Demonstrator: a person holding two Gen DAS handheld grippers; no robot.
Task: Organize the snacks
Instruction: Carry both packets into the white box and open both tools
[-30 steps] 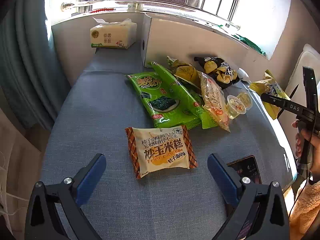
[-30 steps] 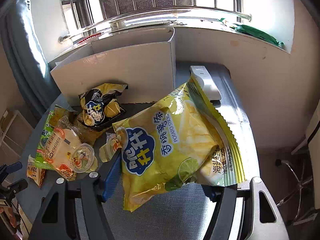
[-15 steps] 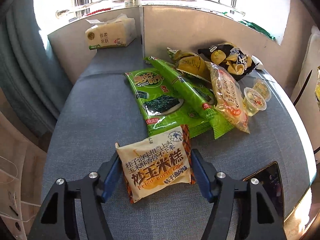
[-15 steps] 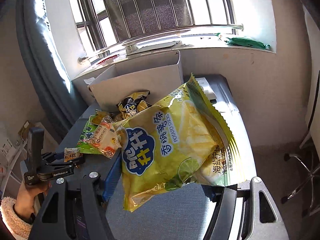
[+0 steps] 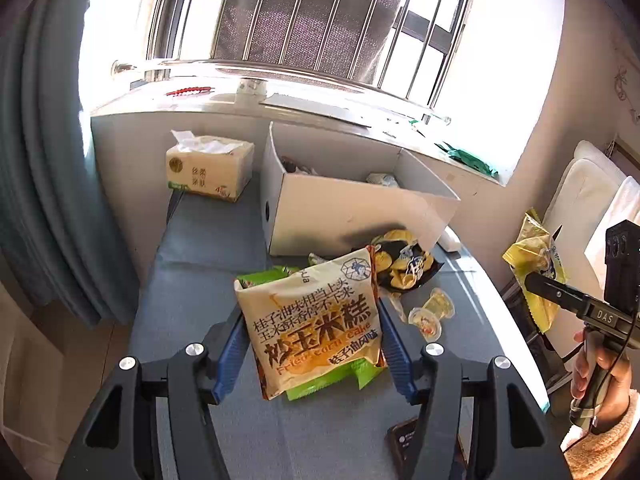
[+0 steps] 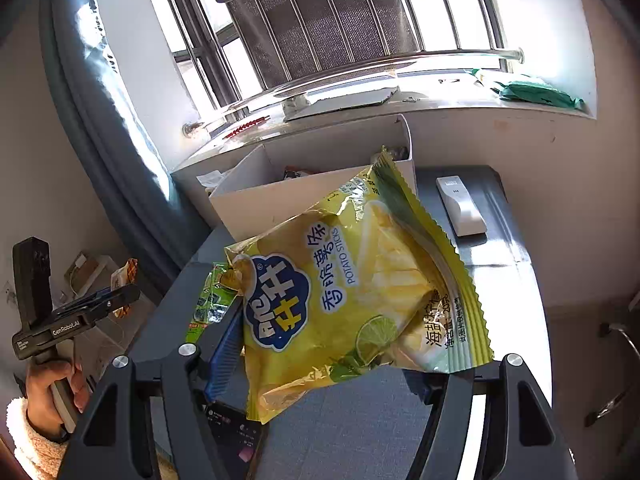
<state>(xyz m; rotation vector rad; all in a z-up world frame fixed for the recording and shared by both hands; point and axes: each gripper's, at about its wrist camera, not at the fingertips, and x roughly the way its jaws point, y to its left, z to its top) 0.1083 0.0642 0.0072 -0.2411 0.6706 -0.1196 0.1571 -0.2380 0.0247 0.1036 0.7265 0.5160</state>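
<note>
My left gripper (image 5: pixel 312 340) is shut on a cream fried corn cake packet (image 5: pixel 316 320) and holds it raised above the blue-grey table (image 5: pixel 192 304). My right gripper (image 6: pixel 332 344) is shut on a yellow potato sticks bag (image 6: pixel 360 288), lifted in front of the white cardboard box (image 6: pixel 288 204). The box (image 5: pixel 340 208) stands at the back of the table with some snacks inside. Green seaweed packs (image 5: pixel 320 384), a black chip bag (image 5: pixel 404 268) and two jelly cups (image 5: pixel 432 312) lie on the table. The right gripper with its bag (image 5: pixel 536 272) shows at the right of the left wrist view.
A tissue pack (image 5: pixel 208 172) stands at the back left by the wall. A phone (image 5: pixel 404 440) lies near the front edge. A white remote (image 6: pixel 460 204) lies right of the box. A curtain (image 5: pixel 44 184) hangs on the left, and a windowsill (image 6: pixel 440 96) runs behind.
My left gripper closed on the corn cake packet and lifted it off the table toward the box. My right gripper rose with the potato sticks bag, and the box's inside came into view.
</note>
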